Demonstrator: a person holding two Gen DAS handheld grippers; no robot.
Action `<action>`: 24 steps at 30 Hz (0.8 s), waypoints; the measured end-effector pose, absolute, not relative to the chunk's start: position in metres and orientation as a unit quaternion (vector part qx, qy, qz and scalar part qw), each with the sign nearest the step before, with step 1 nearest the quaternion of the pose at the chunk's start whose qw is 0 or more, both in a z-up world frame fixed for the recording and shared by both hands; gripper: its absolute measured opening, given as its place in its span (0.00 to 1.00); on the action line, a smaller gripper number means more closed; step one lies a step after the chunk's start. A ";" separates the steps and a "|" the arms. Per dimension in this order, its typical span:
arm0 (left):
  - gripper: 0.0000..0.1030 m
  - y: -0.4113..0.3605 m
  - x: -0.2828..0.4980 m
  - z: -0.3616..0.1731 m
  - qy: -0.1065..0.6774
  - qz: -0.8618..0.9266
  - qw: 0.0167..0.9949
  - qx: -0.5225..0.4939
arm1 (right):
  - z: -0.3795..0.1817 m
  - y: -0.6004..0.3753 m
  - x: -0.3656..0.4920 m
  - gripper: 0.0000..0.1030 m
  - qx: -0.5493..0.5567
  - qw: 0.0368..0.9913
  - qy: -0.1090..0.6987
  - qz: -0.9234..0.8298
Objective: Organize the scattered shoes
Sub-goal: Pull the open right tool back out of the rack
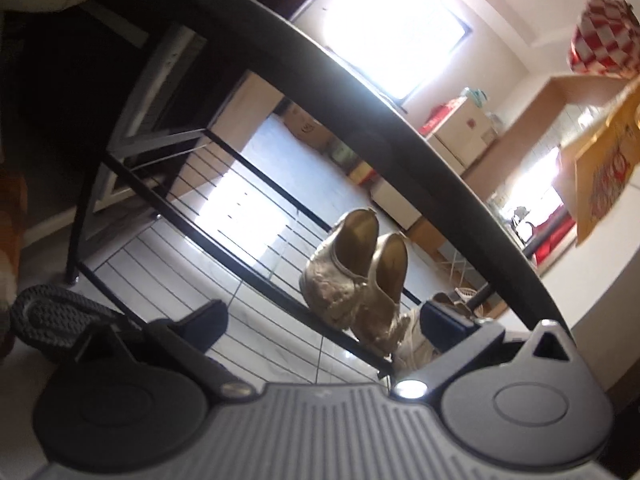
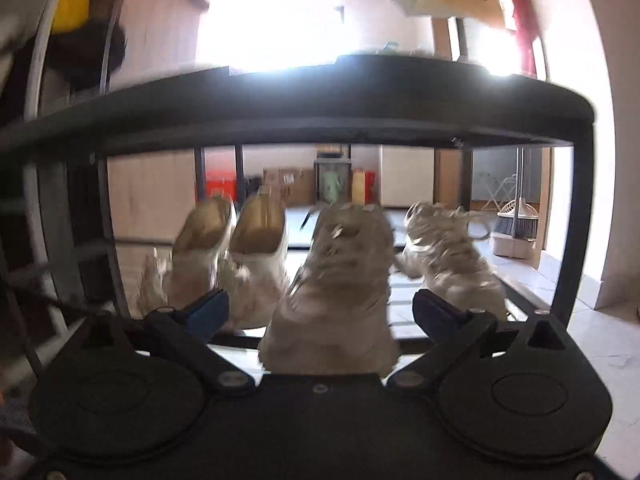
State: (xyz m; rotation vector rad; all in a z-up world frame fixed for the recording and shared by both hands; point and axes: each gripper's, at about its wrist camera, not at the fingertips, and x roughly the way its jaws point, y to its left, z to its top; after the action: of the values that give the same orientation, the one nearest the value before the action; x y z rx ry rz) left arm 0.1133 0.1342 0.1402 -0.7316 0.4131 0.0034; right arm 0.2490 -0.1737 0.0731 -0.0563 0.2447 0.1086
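A black shoe rack (image 2: 320,96) fills the right wrist view. On its wire shelf stand a pair of pale gold flats (image 2: 232,256) on the left, a beige sneaker (image 2: 340,280) in the middle and a second beige sneaker (image 2: 448,256) on the right. My right gripper (image 2: 322,312) is open; the middle sneaker's heel sits between its fingers with gaps on both sides. The left wrist view is tilted and shows the flats (image 1: 352,272) on the wire shelf (image 1: 224,216). My left gripper (image 1: 326,324) hangs open and empty just in front of them.
A black sandal (image 1: 48,320) lies on the tiled floor to the left of the rack. A broom with a dustpan (image 2: 516,224) leans at the right behind the rack. Cardboard boxes (image 2: 288,184) stand on the floor beyond it.
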 end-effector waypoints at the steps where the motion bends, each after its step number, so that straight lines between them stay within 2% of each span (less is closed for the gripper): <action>1: 0.99 0.136 0.114 0.139 0.205 0.004 0.911 -0.358 | 0.070 -0.167 0.252 0.96 -0.038 0.989 0.130 0.053; 4: 0.99 0.138 0.115 0.137 0.220 0.001 0.906 -0.362 | 0.062 -0.163 0.266 0.82 -0.030 0.987 0.154 0.035; 9: 0.99 0.141 0.112 0.136 0.227 -0.012 0.900 -0.371 | 0.057 -0.168 0.275 0.81 -0.018 0.986 0.162 0.023; 16: 0.99 0.135 0.114 0.132 0.236 -0.019 0.900 -0.365 | 0.033 -0.152 0.262 0.79 -0.069 0.994 0.079 -0.002; 24: 0.99 0.123 0.119 0.125 0.255 -0.026 0.902 -0.347 | 0.046 -0.172 0.320 0.79 -0.050 0.990 0.133 -0.001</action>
State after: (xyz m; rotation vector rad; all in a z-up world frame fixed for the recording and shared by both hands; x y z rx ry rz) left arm 0.1186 0.1232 0.1248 -0.7168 0.5271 -0.0533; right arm 0.3196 -0.1718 0.0458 -0.1005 0.2677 -0.0029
